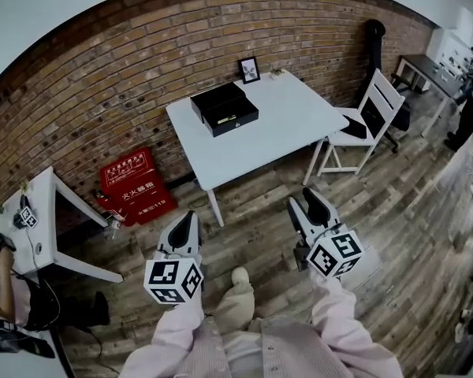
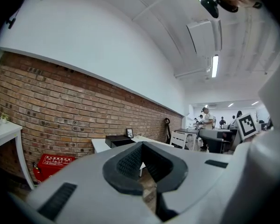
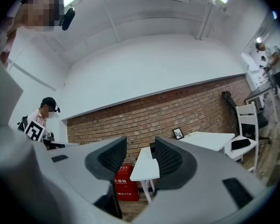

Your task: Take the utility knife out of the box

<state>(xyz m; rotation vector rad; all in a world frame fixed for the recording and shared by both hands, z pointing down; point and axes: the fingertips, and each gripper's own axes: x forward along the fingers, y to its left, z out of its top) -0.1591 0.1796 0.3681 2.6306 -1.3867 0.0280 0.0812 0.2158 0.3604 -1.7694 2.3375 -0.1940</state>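
An open black box sits at the far left of a white table by the brick wall. A small yellowish item lies inside it, too small to make out. Both grippers hang over the wooden floor, well short of the table. My left gripper is shut with nothing in it, and the tips meet in the left gripper view, with the box far ahead. My right gripper is open and empty, and the table shows through the wide gap between its pads.
A small picture frame stands behind the box. A white chair is at the table's right, a red case on the floor to its left. Another white table and a seated person are at the left edge.
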